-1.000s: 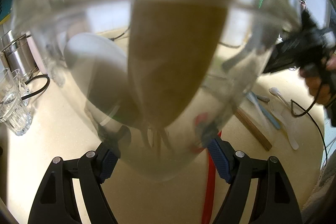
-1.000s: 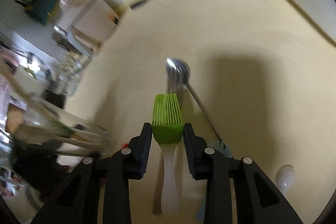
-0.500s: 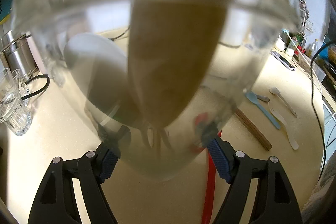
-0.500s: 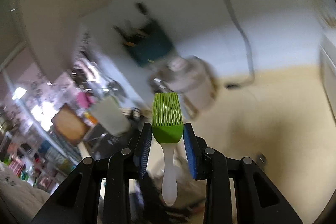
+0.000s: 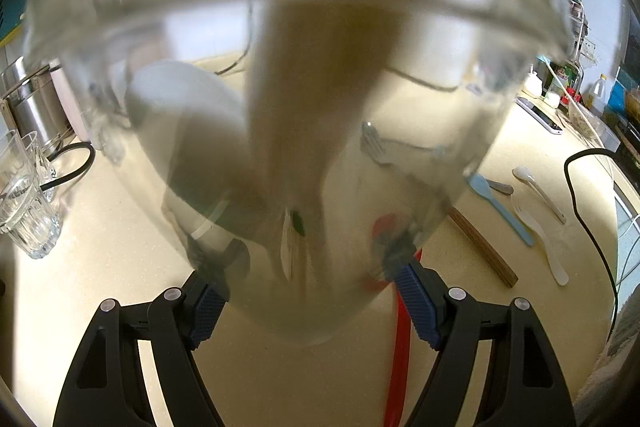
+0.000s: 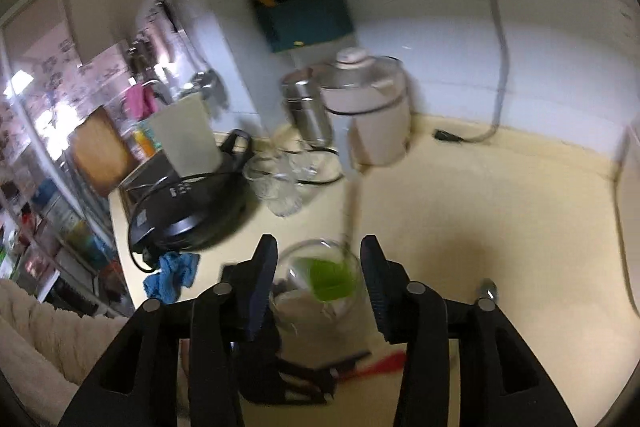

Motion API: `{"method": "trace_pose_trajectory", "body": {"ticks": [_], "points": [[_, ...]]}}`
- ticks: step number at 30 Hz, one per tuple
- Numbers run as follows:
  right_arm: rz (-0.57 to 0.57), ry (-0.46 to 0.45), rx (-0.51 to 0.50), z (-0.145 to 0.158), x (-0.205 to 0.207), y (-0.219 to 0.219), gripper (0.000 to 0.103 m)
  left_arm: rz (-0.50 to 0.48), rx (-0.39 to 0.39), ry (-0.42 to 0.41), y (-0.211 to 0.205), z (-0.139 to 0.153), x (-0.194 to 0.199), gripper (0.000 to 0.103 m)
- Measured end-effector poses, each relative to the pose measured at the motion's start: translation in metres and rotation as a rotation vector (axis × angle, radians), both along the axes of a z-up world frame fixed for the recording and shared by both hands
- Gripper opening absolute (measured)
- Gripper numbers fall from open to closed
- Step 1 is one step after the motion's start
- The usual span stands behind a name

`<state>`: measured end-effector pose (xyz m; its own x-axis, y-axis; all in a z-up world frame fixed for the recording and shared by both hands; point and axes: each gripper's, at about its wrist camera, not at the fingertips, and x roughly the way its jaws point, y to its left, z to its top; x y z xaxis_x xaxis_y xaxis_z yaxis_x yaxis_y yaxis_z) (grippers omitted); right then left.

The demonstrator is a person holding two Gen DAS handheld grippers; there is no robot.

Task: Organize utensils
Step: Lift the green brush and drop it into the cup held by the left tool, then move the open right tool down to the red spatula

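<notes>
Left gripper [image 5: 310,301]: clenched on a clear glass jar [image 5: 280,87], blue pads pressed to the jar's lower wall on both sides. Jar fills most of the left wrist view. Inside it, blurred through the glass: a wide tan wooden utensil [image 5: 320,87], a pale rounded utensil head [image 5: 188,131], and a thin pale handle with a green speck near the jar bottom.

Right gripper [image 6: 318,285]: released, jaws spread wide, nothing between them. Directly beyond its fingers, the same jar [image 6: 320,291] seen from above, with a green brush [image 6: 330,277] lying inside, bristle end up toward the rim. A long thin handle leans out of the jar toward the back wall.

Counter [image 5: 120,287], cream coloured. Still lying on it, right of the jar: a fork [image 5: 380,147] seen through the glass, a blue spoon [image 5: 500,207], 2 white spoons [image 5: 538,239], a wooden stick [image 5: 482,247], and a red utensil [image 5: 400,347] running under the left gripper's right finger. A black cable [image 5: 592,227] loops at the far right.

Left edge: 2 drinking glasses [image 5: 24,203] beside a steel canister [image 5: 32,107]. Right wrist view also shows a white kettle [image 6: 372,115], a black appliance [image 6: 188,203], a blue cloth [image 6: 172,273] and a teal wall rack [image 6: 308,15]; all blurred.
</notes>
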<state>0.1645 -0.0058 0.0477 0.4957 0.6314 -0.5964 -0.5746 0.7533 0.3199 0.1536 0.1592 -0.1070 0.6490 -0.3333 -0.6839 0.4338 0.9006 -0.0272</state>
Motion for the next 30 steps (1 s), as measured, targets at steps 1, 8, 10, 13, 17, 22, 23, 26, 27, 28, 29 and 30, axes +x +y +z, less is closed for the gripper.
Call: {"method": "trace_pose_trajectory", "body": {"ticks": [1, 8, 10, 13, 17, 22, 23, 26, 27, 28, 29, 30], "points": [[-0.019, 0.014, 0.014, 0.0, 0.002, -0.007, 0.044, 0.0, -0.001, 0.0, 0.0, 0.0, 0.0, 0.08], [-0.131, 0.259, -0.187, -0.082, 0.02, -0.035, 0.044, 0.0, 0.0, 0.0, 0.0, 0.0, 0.0, 0.08], [-0.095, 0.297, -0.251, -0.108, 0.016, -0.025, 0.044, -0.002, 0.008, -0.002, 0.0, 0.0, 0.0, 0.08], [-0.047, 0.284, -0.36, -0.137, 0.012, -0.004, 0.044, 0.0, 0.026, 0.023, 0.001, -0.004, -0.001, 0.08], [-0.062, 0.309, -0.407, -0.159, 0.024, 0.01, 0.044, 0.022, 0.014, 0.07, 0.006, -0.009, 0.003, 0.08], [-0.04, 0.26, -0.416, -0.166, 0.036, 0.019, 0.043, 0.029, -0.005, 0.053, 0.005, -0.009, 0.002, 0.08], [-0.028, 0.249, -0.437, -0.169, 0.037, 0.021, 0.043, 0.022, -0.009, 0.052, 0.004, -0.009, 0.002, 0.08], [0.004, 0.201, -0.537, -0.178, 0.033, 0.028, 0.043, 0.001, -0.002, 0.046, 0.001, -0.007, -0.003, 0.08], [0.017, 0.187, -0.567, -0.182, 0.031, 0.028, 0.042, -0.002, 0.004, 0.043, 0.0, -0.007, -0.005, 0.08], [0.022, 0.17, -0.572, -0.182, 0.029, 0.026, 0.042, -0.004, 0.003, 0.044, -0.001, -0.007, -0.005, 0.08], [0.025, 0.158, -0.592, -0.181, 0.028, 0.024, 0.042, -0.004, 0.0, 0.045, -0.003, -0.007, -0.008, 0.08], [0.023, 0.151, -0.617, -0.182, 0.027, 0.021, 0.042, -0.004, -0.003, 0.046, -0.003, -0.007, -0.009, 0.08]]}}
